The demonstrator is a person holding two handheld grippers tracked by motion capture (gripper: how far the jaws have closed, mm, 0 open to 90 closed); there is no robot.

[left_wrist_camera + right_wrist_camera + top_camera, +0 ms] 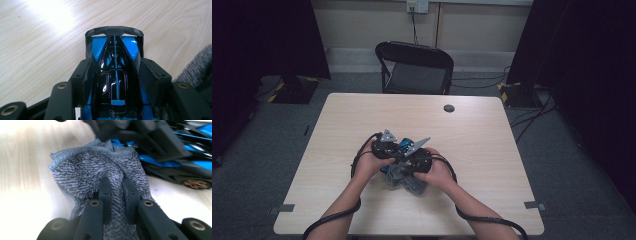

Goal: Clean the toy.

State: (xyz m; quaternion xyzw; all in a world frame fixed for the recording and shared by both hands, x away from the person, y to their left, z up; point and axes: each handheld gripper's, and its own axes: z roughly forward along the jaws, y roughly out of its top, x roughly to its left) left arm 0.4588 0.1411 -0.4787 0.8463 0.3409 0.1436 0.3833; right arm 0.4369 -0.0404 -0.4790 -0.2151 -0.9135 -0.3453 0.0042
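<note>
A pale wooden table (pixel 362 115) spreads bare toward the top of the high view, with both hands low at centre. There the left gripper (pixel 115 72) clamps a glossy blue-and-black toy car (pixel 115 50), and the right gripper (pixel 116 187) pinches a grey towelling cloth (pixel 82 170) touching the car.

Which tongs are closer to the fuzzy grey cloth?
The right. The right tongs are pinched shut on the grey cloth itself. The left tongs are clamped around the blue and black toy car, with the cloth just beside them.
</note>
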